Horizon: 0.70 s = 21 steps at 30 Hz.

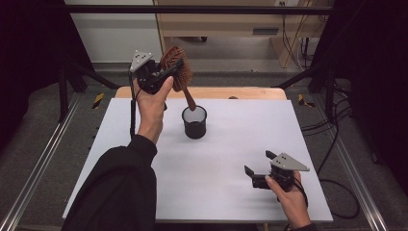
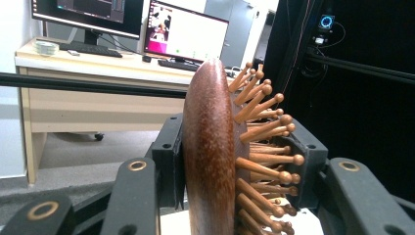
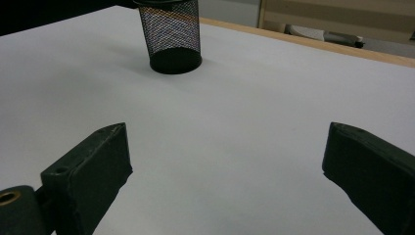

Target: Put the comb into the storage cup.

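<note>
High view: white table (image 1: 216,192), grey floor (image 1: 53,144), desk (image 1: 226,24) behind.

Glossy wooden hairbrush (image 2: 210,161), wire-mesh cup (image 3: 170,36)

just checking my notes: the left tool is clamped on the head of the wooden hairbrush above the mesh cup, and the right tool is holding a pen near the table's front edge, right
Not quite. The right tool holds nothing: in the right gripper view its jaws stand wide apart over bare white table. The rest is right: the left tool grips the wooden hairbrush by its head above the mesh cup, as the high view shows.
</note>
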{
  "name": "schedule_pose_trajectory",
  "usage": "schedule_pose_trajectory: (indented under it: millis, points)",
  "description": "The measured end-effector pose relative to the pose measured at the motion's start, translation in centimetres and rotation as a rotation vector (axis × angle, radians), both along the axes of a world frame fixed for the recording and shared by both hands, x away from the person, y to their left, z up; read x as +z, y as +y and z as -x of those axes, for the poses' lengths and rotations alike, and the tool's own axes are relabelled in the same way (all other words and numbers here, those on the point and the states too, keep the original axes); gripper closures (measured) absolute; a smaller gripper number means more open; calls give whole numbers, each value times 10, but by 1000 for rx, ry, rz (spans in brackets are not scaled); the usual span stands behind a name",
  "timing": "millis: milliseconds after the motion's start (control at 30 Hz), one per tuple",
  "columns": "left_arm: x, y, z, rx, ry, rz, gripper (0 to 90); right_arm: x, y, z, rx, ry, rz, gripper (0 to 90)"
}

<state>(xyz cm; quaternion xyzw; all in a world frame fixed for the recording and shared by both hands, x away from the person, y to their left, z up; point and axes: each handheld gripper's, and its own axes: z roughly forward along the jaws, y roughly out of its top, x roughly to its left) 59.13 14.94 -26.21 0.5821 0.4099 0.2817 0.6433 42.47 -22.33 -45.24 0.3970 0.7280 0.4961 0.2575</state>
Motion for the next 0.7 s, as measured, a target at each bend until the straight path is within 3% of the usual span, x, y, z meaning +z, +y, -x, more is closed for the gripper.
schedule_pose_trajectory:
  millis: [700]
  points:
    - [-6,-3,-3,-1,0,-3,511,-1,0,-1,6,16,-8,50]
